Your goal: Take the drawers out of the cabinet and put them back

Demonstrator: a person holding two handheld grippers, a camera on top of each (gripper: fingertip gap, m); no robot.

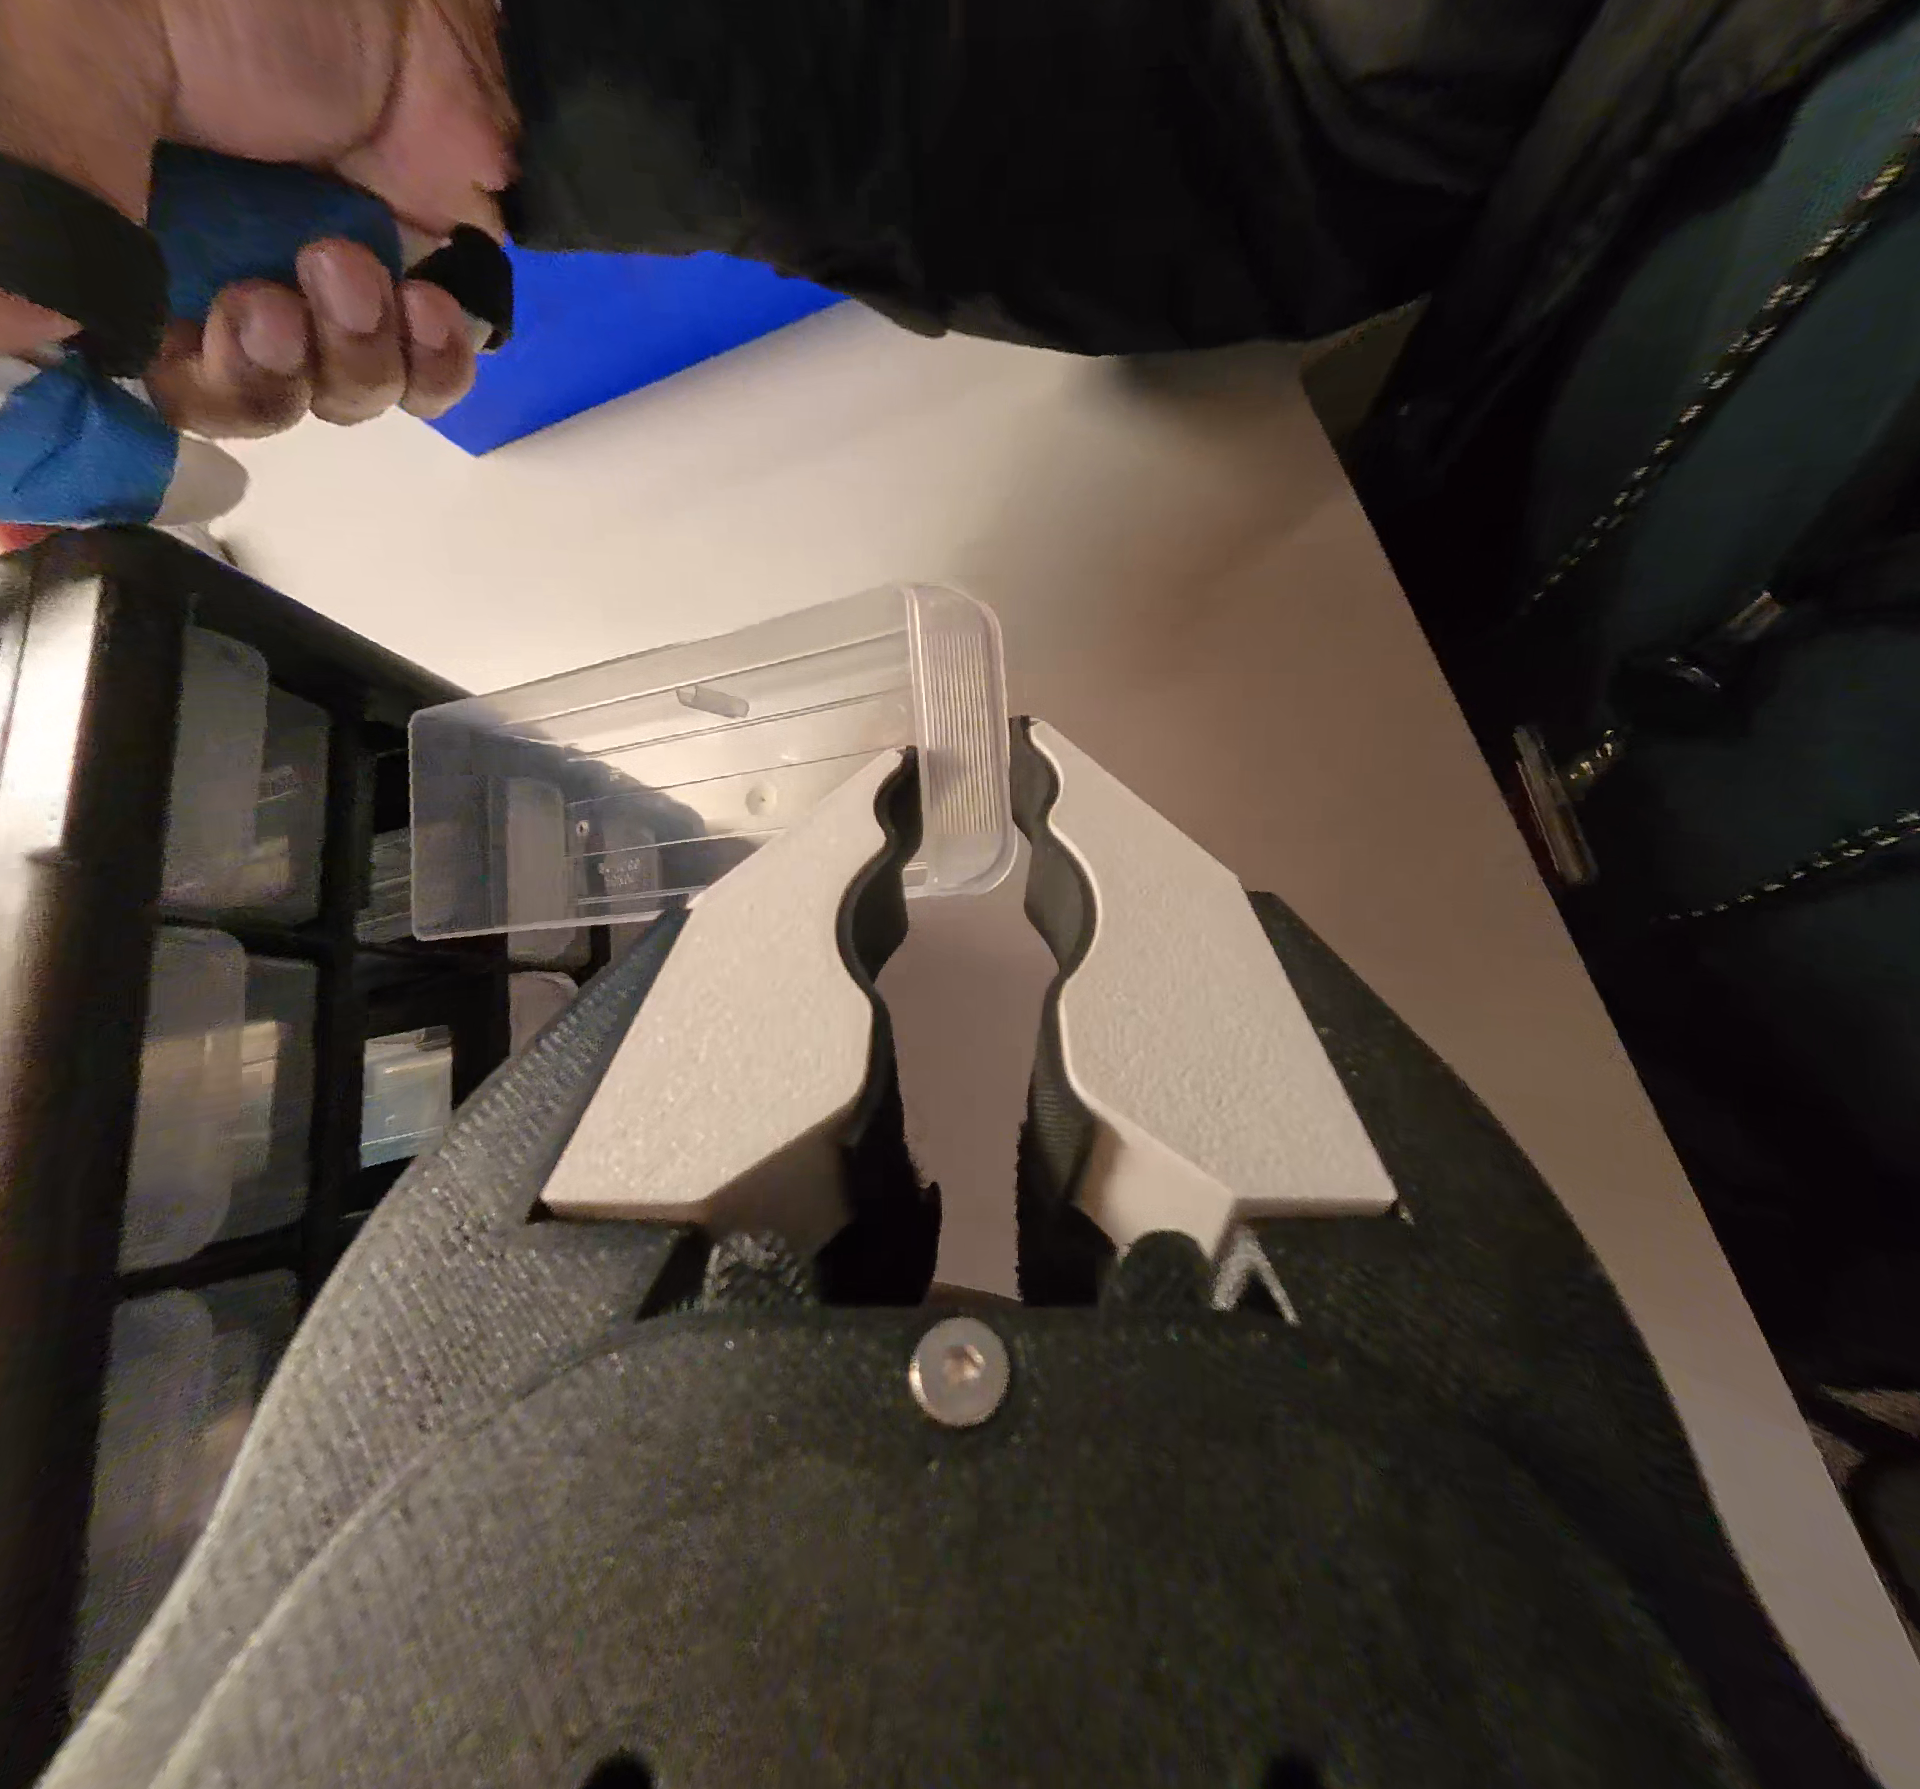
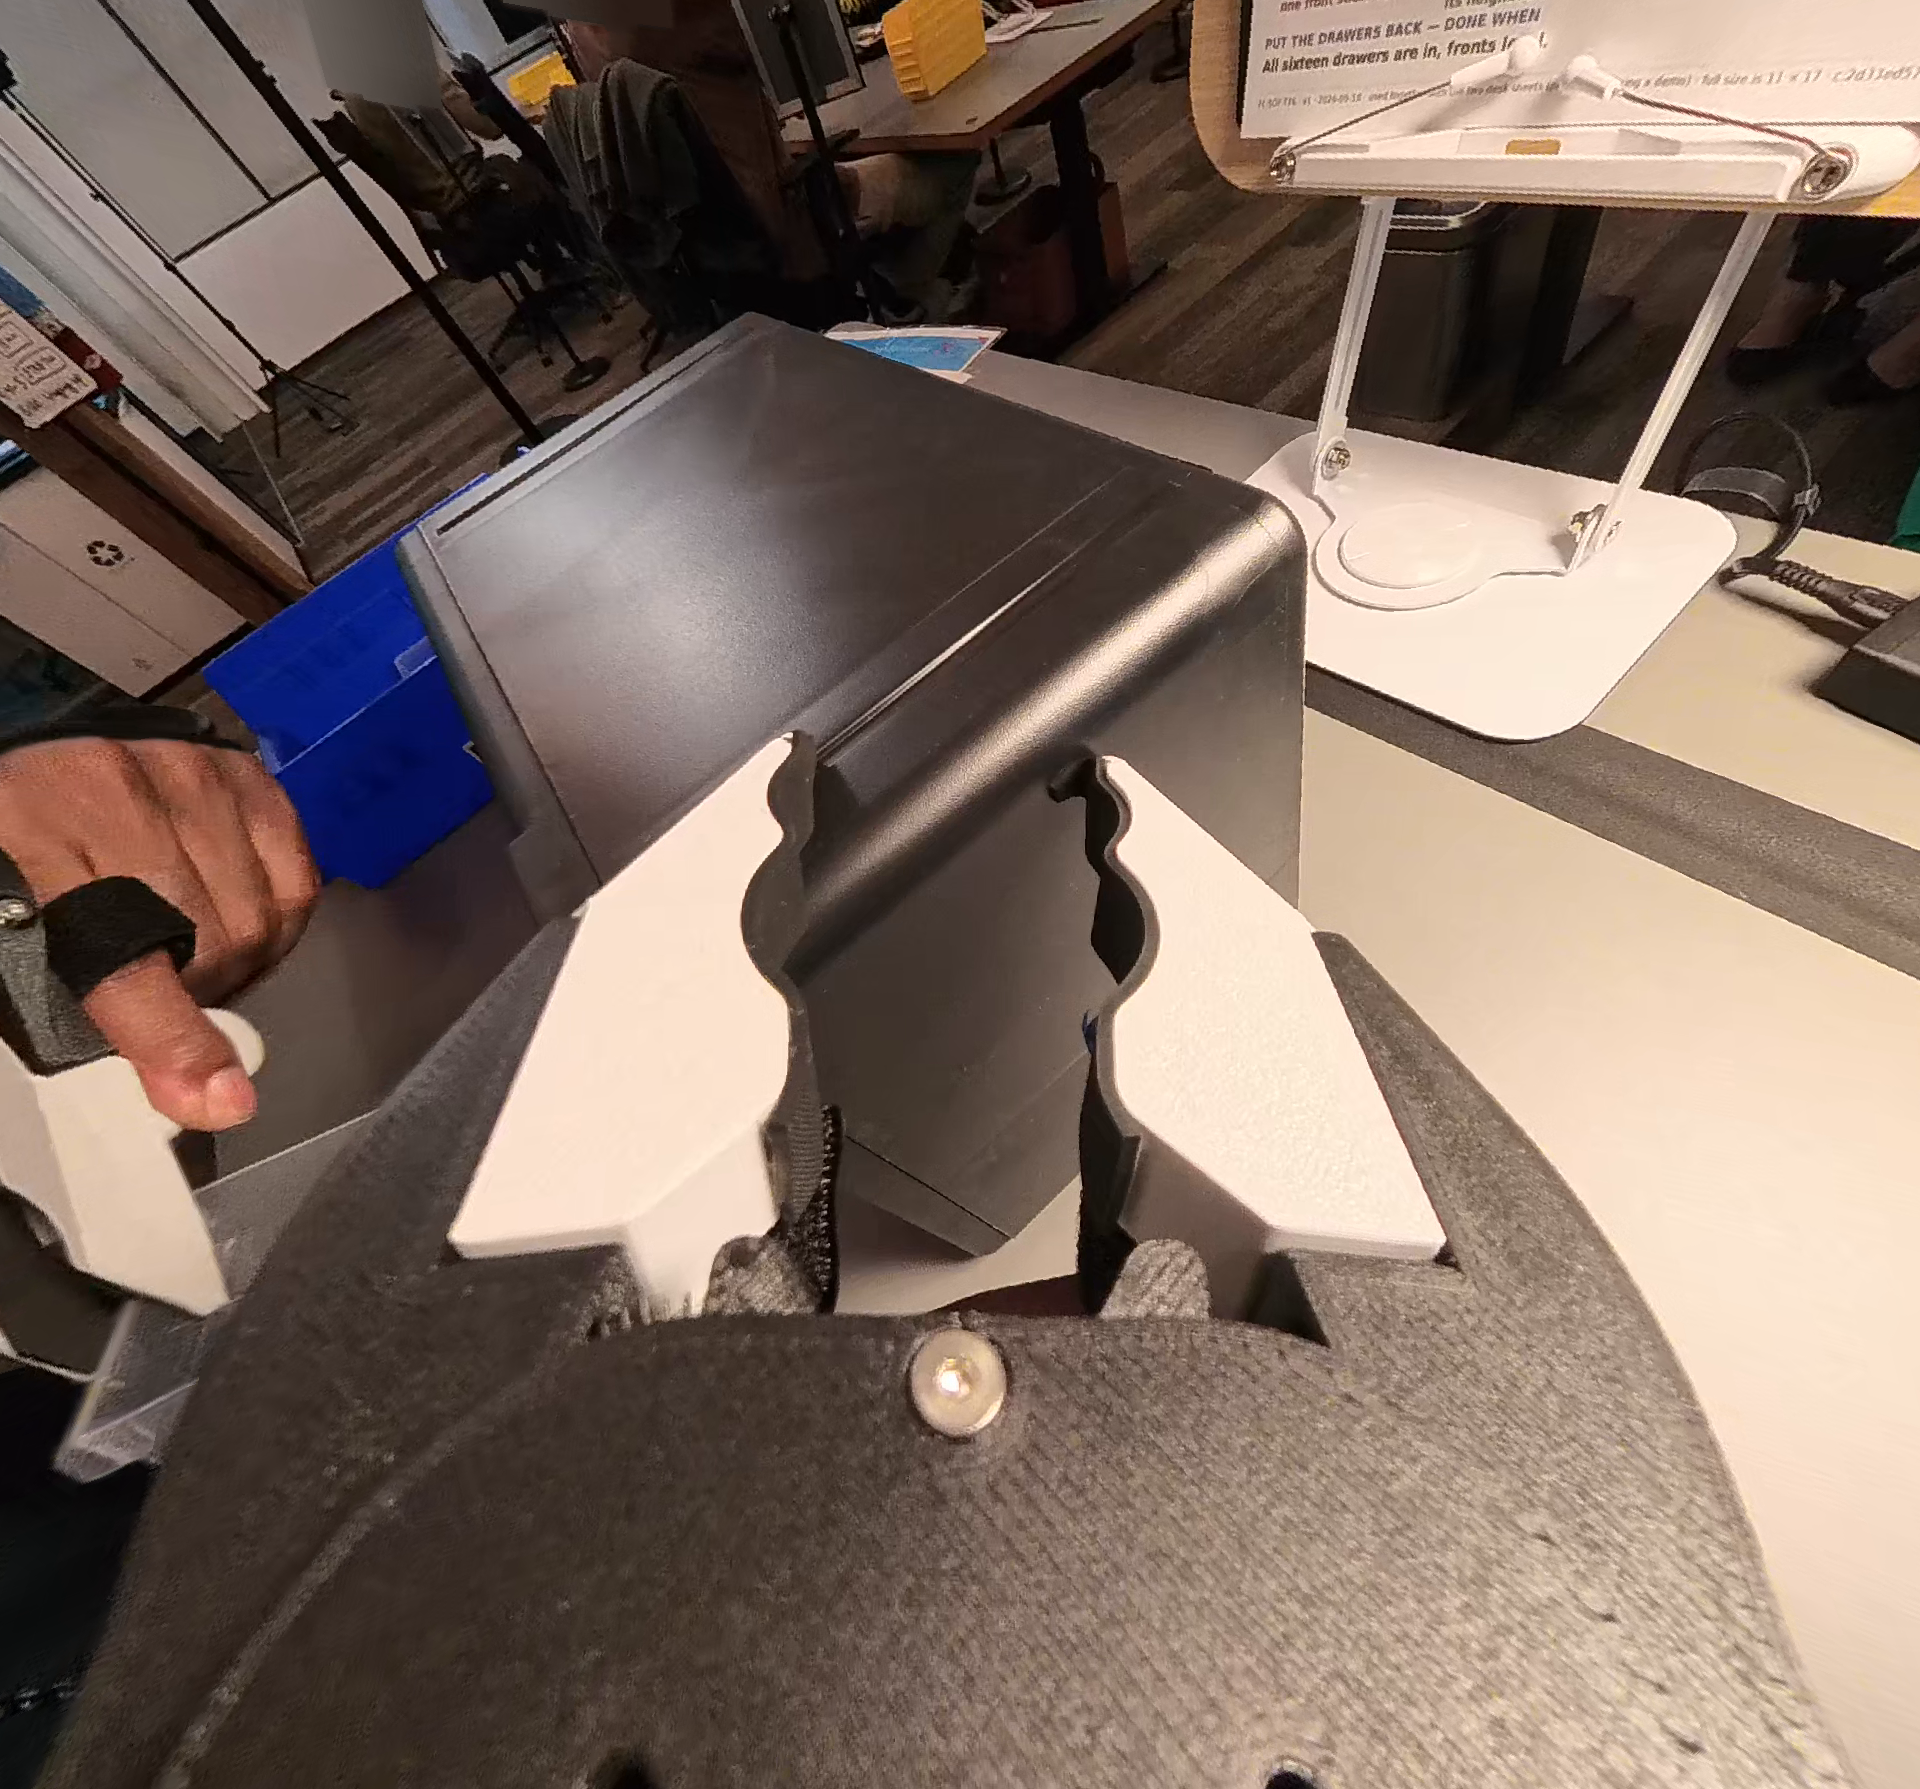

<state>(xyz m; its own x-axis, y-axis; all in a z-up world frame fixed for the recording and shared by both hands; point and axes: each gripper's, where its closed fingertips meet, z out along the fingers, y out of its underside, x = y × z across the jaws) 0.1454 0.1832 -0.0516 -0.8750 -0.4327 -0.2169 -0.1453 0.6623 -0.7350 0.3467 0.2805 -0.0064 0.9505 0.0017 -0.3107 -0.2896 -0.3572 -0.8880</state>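
Gripping one clear drawer (image 1: 665, 783) by its front, the left gripper (image 1: 961, 783) fingers hold it out of the black cabinet (image 2: 883, 596); the right gripper (image 2: 935, 804) fingers stand released over the cabinet's top edge; most drawers seem left inside.

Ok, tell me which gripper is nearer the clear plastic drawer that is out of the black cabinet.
Left. The left gripper is clamped on the clear plastic drawer's ribbed front handle. The right gripper stands open at the black cabinet's upper corner, apart from the drawer.

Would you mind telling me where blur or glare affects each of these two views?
Left wrist view: hand motion-blurred, clear drawer sharp, dim warm light. Right wrist view: sharp, soft glare on the cabinet top, straight edges bowed by the wide lens.
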